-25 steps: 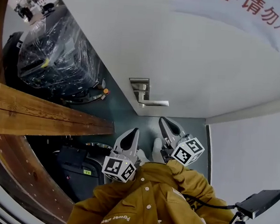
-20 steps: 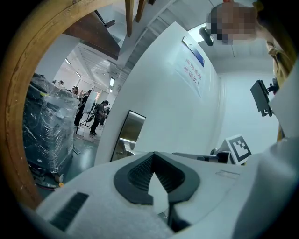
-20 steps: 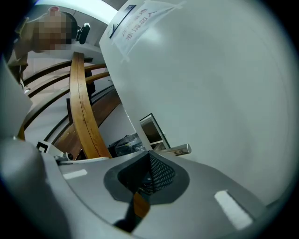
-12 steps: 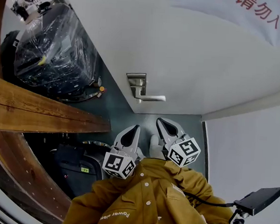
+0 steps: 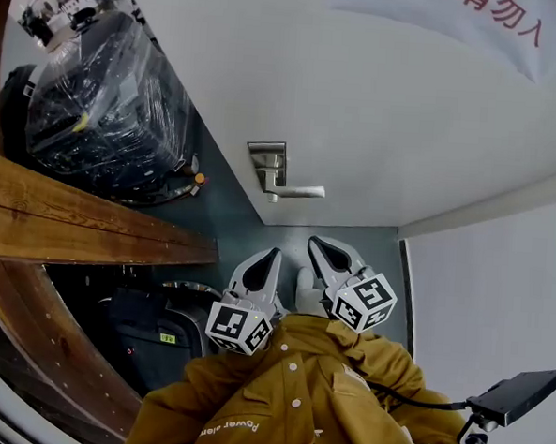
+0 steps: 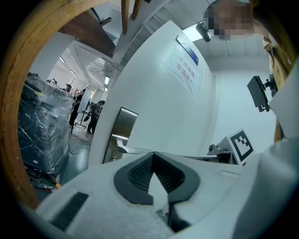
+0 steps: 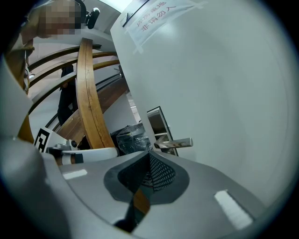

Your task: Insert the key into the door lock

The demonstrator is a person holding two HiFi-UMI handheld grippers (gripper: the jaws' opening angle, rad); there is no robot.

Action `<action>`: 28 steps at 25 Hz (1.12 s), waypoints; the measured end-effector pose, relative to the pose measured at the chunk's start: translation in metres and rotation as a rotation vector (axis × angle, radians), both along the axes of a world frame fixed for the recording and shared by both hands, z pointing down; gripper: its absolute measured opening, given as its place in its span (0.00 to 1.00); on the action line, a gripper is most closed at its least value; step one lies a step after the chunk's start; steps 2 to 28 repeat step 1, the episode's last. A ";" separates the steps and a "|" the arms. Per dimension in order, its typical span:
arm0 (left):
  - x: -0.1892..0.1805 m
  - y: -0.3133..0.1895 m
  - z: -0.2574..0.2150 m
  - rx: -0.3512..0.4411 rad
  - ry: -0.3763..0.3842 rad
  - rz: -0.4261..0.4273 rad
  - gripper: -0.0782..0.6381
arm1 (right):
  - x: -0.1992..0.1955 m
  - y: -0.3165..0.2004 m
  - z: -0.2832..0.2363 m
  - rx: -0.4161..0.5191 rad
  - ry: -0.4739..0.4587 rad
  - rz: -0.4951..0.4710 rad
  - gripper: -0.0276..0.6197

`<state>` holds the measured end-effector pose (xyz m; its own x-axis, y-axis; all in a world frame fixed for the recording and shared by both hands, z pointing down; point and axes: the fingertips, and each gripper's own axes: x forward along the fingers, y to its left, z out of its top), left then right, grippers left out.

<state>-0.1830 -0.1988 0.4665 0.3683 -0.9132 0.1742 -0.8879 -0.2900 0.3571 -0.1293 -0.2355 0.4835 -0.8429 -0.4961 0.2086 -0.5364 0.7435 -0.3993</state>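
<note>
The white door carries a steel lock plate with a lever handle. Both grippers hover just below the handle, pointing at the door and short of it. My left gripper is to the left, my right gripper to the right. In the left gripper view the pad tips of the left gripper meet under the plate. In the right gripper view the right gripper is shut just below the lever. I cannot make out a key in either one.
A plastic-wrapped pallet load stands left of the door. A wooden beam and a curved wooden frame cross the left side, over black bags. A white wall meets the door at the right. A printed sign hangs on the door.
The head view has drifted, so the handle sits a little higher and further left. The right gripper has shifted and rolled slightly. Both pairs of jaws stay shut.
</note>
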 end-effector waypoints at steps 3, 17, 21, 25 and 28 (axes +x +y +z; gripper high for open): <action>0.000 0.002 -0.001 0.000 0.000 0.003 0.11 | 0.000 0.003 -0.001 -0.001 0.000 0.001 0.05; 0.000 0.002 -0.001 0.000 0.000 0.003 0.11 | 0.000 0.003 -0.001 -0.001 0.000 0.001 0.05; 0.000 0.002 -0.001 0.000 0.000 0.003 0.11 | 0.000 0.003 -0.001 -0.001 0.000 0.001 0.05; 0.000 0.002 -0.001 0.000 0.000 0.003 0.11 | 0.000 0.003 -0.001 -0.001 0.000 0.001 0.05; 0.000 0.002 -0.001 0.000 0.000 0.003 0.11 | 0.000 0.003 -0.001 -0.001 0.000 0.001 0.05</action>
